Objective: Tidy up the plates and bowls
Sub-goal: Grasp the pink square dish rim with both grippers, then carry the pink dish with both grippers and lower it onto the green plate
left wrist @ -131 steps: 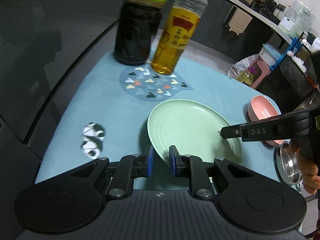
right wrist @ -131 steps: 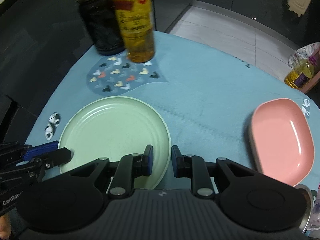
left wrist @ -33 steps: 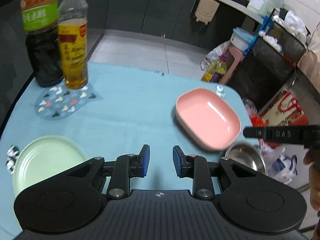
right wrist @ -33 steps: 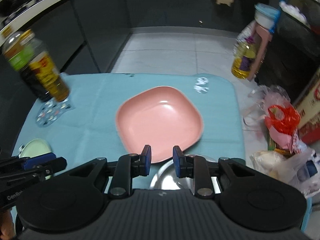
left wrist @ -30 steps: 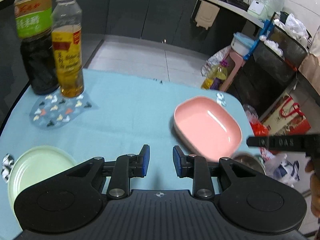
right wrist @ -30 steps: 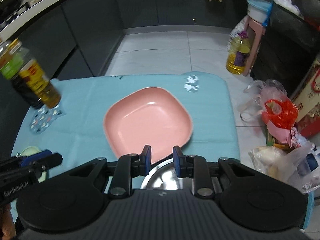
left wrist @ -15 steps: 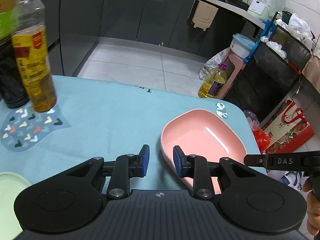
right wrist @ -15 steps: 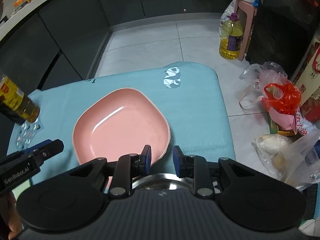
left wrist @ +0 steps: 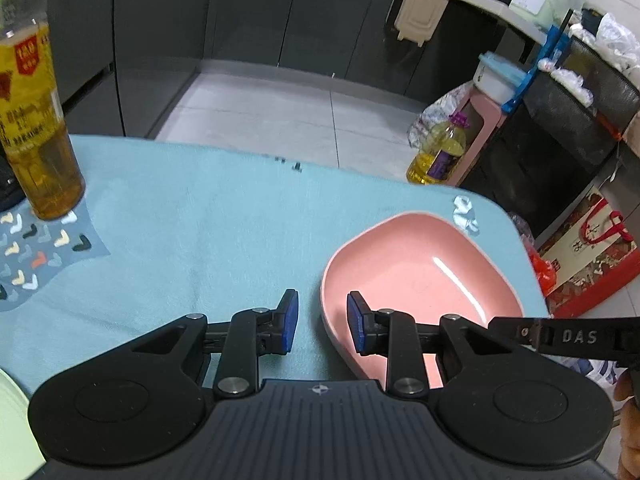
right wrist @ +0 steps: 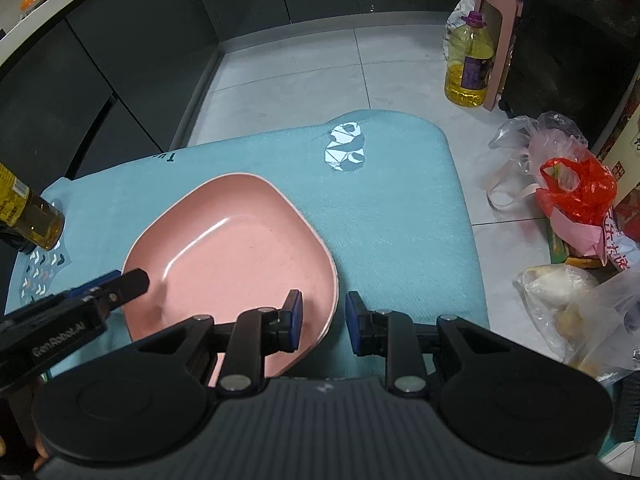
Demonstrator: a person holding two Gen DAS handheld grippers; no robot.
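Note:
A pink squarish plate lies on the blue tablecloth; it also shows in the right wrist view. My left gripper is open, with the plate's left rim between its fingers. My right gripper is open, with the plate's right rim between its fingers. The left gripper's finger shows at the plate's left edge in the right wrist view. A sliver of the green plate is at the lower left. The steel bowl is hidden.
A yellow oil bottle stands on a patterned mat at the far left. The table's right edge drops to the floor, where plastic bags and an oil jug sit.
Both grippers have moved from the green plate to the pink plate and closed in on it. Each now straddles one side of its rim. The steel bowl has dropped out of view.

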